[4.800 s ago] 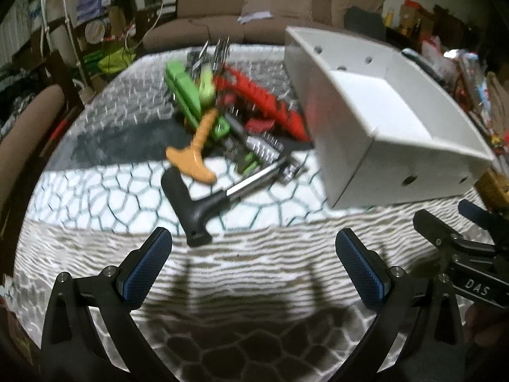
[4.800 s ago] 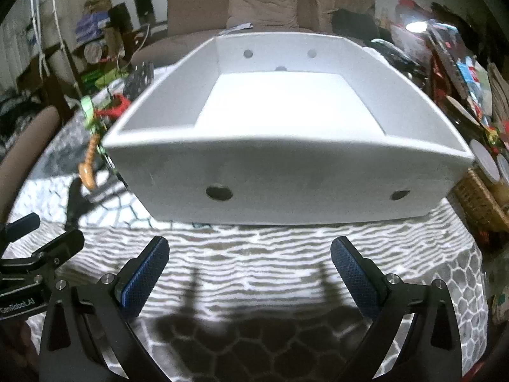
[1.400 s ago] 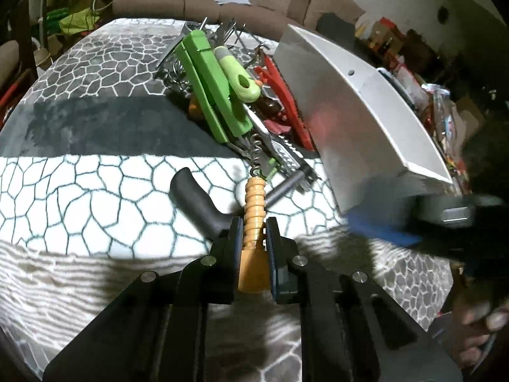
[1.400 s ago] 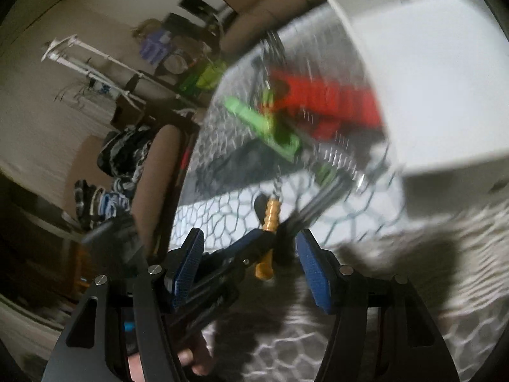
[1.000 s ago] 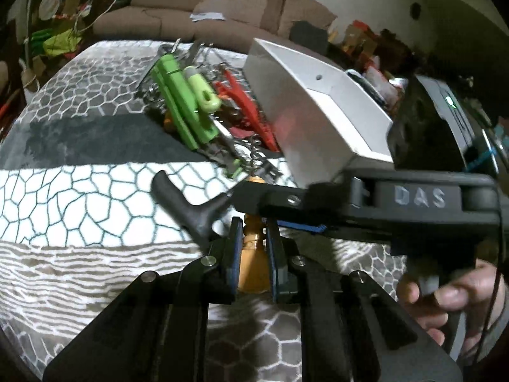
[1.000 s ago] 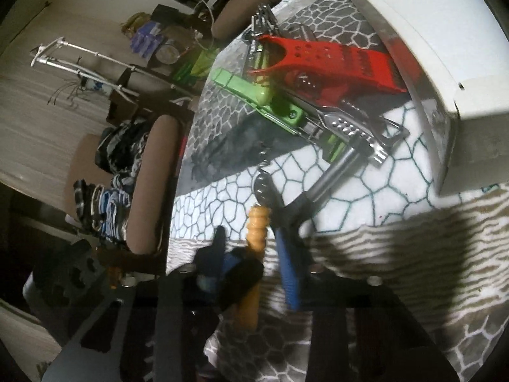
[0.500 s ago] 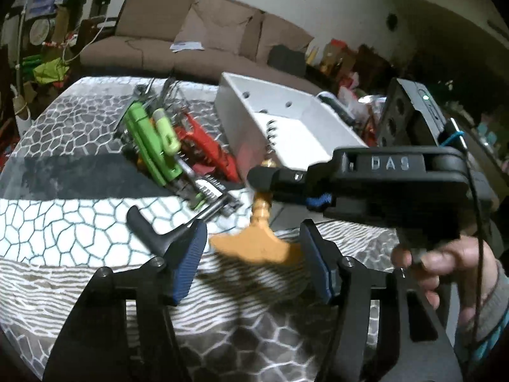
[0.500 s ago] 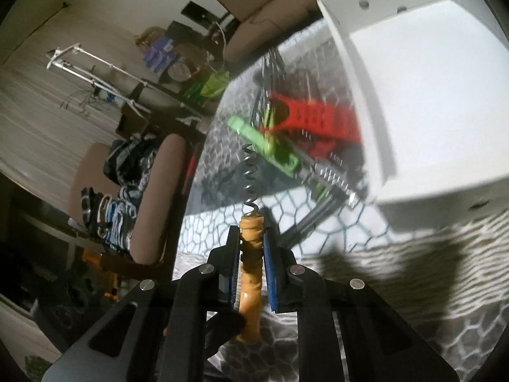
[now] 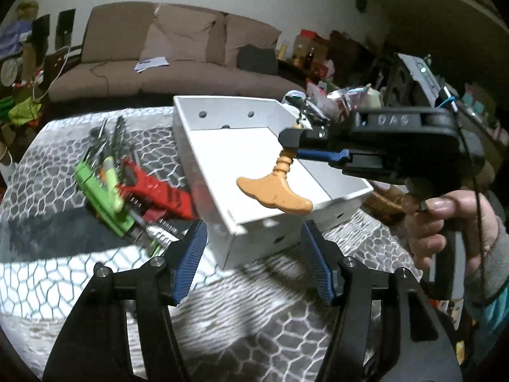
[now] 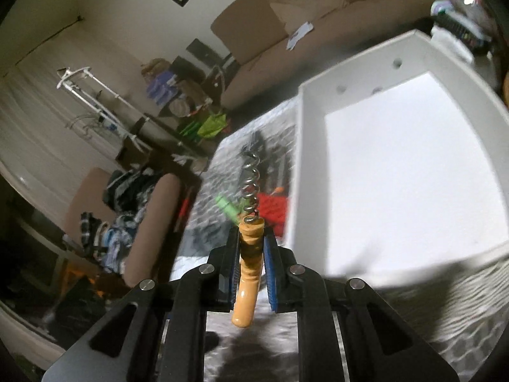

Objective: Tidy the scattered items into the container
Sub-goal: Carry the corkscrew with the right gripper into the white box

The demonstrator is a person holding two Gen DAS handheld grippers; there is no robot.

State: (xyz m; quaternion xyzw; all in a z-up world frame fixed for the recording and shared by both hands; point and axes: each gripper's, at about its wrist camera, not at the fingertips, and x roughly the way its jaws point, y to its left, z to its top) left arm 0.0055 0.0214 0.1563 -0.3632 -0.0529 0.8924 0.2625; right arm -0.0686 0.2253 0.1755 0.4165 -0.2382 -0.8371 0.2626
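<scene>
The right claw [image 10: 251,254] is squeezed tight on the corkscrew [image 9: 276,184], holding it by its orange ribbed stem. In the left wrist view the corkscrew hangs in the air over the white box [image 9: 222,146], with its wide orange handle pointing down and toward the near side. In the right wrist view the shiny metal curl of the corkscrew [image 10: 250,187] sticks out past the blue pads [image 10: 270,273], and the white box [image 10: 413,175] sits off to the right with nothing inside it that I can see. A person's hand [image 9: 445,235] grips the black handle of the right claw. The left claw [image 9: 254,258] is spread wide and holds nothing, low over the bench [image 9: 222,312], which has a cloth with a gray and white stone pattern. To the left of the box lies a heap of kitchen tools: a green tool [image 9: 101,191], a red tool [image 9: 159,187] just beside the box wall, and some metal ones too blurry to name. A brown sofa [image 9: 178,60] stands behind the bench with papers on its seat.
</scene>
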